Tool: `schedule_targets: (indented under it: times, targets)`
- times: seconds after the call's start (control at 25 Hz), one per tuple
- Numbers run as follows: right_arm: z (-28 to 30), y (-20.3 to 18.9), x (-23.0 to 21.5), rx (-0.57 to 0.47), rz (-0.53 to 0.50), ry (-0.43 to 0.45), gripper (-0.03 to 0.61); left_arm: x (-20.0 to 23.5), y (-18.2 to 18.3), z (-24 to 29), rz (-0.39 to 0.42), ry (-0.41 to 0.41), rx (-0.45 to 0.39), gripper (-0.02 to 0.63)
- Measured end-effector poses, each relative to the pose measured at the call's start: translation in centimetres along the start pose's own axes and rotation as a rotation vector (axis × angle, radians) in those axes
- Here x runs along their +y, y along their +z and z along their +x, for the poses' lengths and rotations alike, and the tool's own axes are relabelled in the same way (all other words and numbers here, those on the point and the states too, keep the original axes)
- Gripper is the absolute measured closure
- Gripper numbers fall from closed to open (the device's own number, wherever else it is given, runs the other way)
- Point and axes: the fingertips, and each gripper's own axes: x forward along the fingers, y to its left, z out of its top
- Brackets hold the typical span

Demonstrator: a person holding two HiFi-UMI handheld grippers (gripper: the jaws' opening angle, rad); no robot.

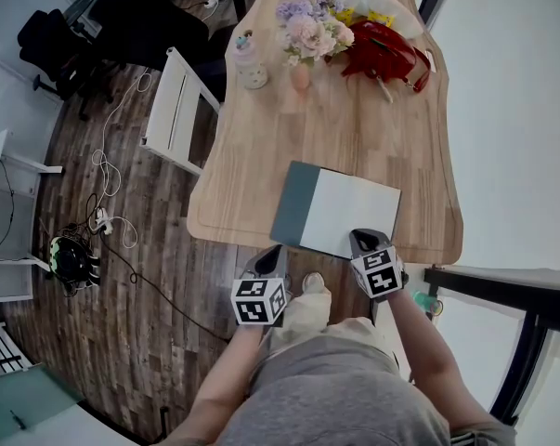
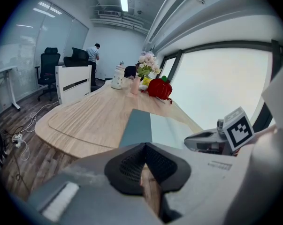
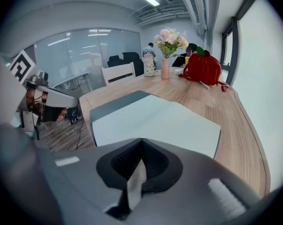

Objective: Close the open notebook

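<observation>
My left tongs [image 2: 143, 149] are shut, the 2 jaws pressed together with nothing between them; only a strip of wood shows through the slit below the tips. My right tongs [image 3: 141, 144] look the same: jaws together, holding nothing, with pale cover showing behind them. I judge that shut jaws suit this job, since a blunt tip is enough to push or flatten a cover and no pinch is needed.

Both tongs point down and forward at the near edge of the table [image 1: 354, 128], 1 to each side of my body, so they bracket the notebook [image 1: 349, 212]. In the head view the right tip hangs over the notebook's near right corner, and the left tip sits just beside its near left corner. I cannot tell whether either touches it.

The notebook lies flat near my edge of the table, slightly askew, with a dark teal band down its left side and a pale face for the rest. To me it reads as 1 slab with a cover on top, so it looks closed or all but closed. No raised page or cover shows in any view.

Further off, well apart from the notebook, a vase of flowers [image 1: 303, 40] and a red bag [image 1: 382, 52] stand at the far end. A white chair [image 1: 173, 110] sits by the table's left side.
</observation>
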Motion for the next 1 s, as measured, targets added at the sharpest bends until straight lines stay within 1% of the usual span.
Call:
schedule_targets:
  times: [0.2, 0.44, 0.56, 0.76, 1.0]
  targets:
    - [-0.1, -0.4, 0.1, 0.022, 0.012, 0.041, 0.575, 0.3, -0.7, -0.2, -0.032, -0.004, 0.014, 0.598]
    - [-1.0, -1.4, 1.0, 0.028, -0.025, 0.076, 0.575, 1.1, -1.6, -0.7, -0.04, 0.015, 0.026, 0.568]
    - [-1.4, -1.8, 1.2, 0.031, -0.032, 0.09, 0.575, 1.4, -2.4, -0.9, -0.045, 0.021, 0.043, 0.536]
    - [-1.9, -2.4, 1.6, 0.033, -0.041, 0.108, 0.575, 1.9, -3.6, -0.9, -0.057, 0.029, 0.067, 0.505]
    - [-2.5, -3.1, 2.0, 0.034, -0.041, 0.129, 0.575, 2.1, -5.4, -0.3, -0.113, 0.016, 0.11, 0.436]
